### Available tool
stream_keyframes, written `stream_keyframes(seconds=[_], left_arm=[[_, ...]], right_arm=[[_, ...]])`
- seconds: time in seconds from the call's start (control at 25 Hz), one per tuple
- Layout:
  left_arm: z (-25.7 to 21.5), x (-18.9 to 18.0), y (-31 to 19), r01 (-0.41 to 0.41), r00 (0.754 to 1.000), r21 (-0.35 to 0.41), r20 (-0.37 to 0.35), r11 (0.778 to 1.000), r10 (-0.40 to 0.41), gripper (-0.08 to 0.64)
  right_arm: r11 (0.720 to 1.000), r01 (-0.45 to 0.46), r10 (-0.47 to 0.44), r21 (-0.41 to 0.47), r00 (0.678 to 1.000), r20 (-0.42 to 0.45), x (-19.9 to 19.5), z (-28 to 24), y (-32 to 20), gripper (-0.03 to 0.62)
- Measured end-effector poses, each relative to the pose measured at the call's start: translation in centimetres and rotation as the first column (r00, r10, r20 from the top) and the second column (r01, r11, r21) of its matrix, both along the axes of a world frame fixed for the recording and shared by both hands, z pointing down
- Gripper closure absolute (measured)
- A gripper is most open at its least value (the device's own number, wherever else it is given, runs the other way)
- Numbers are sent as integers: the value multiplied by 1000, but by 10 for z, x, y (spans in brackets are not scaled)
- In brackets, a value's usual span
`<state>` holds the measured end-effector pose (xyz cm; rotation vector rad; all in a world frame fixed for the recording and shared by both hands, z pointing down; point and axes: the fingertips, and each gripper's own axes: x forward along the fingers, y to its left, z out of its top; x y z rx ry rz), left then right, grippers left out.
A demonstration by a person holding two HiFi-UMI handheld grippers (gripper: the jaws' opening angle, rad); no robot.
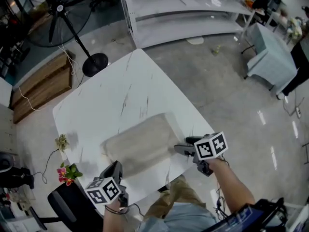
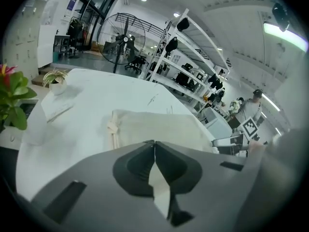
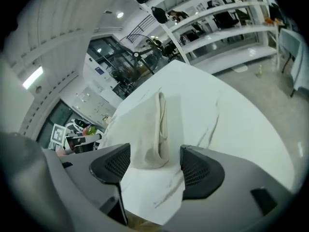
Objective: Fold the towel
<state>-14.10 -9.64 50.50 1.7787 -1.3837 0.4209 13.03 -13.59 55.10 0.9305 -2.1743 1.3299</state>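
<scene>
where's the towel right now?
Head view: towel lies folded on the white table, near the person's edge, between left gripper and right gripper.

Beige towel; white table, grey veins; black fan

The left tongs are pressed together, the right tongs gape wide, both tilted downward.
</scene>
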Motion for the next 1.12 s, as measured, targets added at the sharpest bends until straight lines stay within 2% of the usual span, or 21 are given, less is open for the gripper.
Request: stream_keyframes(seconds=[0.24, 0.32, 0.4, 0.56, 0.72, 0.84, 0.96, 1.12], left_arm=[[-7, -6, 11, 27, 1000, 16, 13, 999, -28, 551], [-10, -13, 15, 43, 999, 26, 18, 999, -44, 551], [-15, -19, 20, 64, 998, 35, 19, 997, -65, 551], [-26, -31, 28, 105, 994, 59, 12, 993, -106, 551], [-32, -43, 40, 134, 991, 76, -11, 988, -133, 551], [-42, -48, 51, 145, 989, 99, -22, 984, -144, 551], [-52, -57, 63, 162, 987, 127, -28, 979, -160, 551], [-63, -76, 83, 208, 978, 151, -47, 966, -204, 551]], right_arm=[[989, -79, 102, -125, 977, 188, -22, -2, -11, 284], [979, -100, 137, -180, 968, 208, -27, 5, -12, 344], [970, -131, 175, -207, 961, 212, -26, 9, -12, 517], [978, -163, 191, -130, 948, 255, -24, -18, -19, 535], [996, -92, 88, 15, 981, 172, -39, -48, -26, 540], [992, 8, -20, 122, 996, 91, -61, -76, -28, 541], [968, 130, -136, 213, 991, 15, -93, -101, -27, 541], [906, 304, -287, 294, 953, -99, -143, -121, -14, 541]])
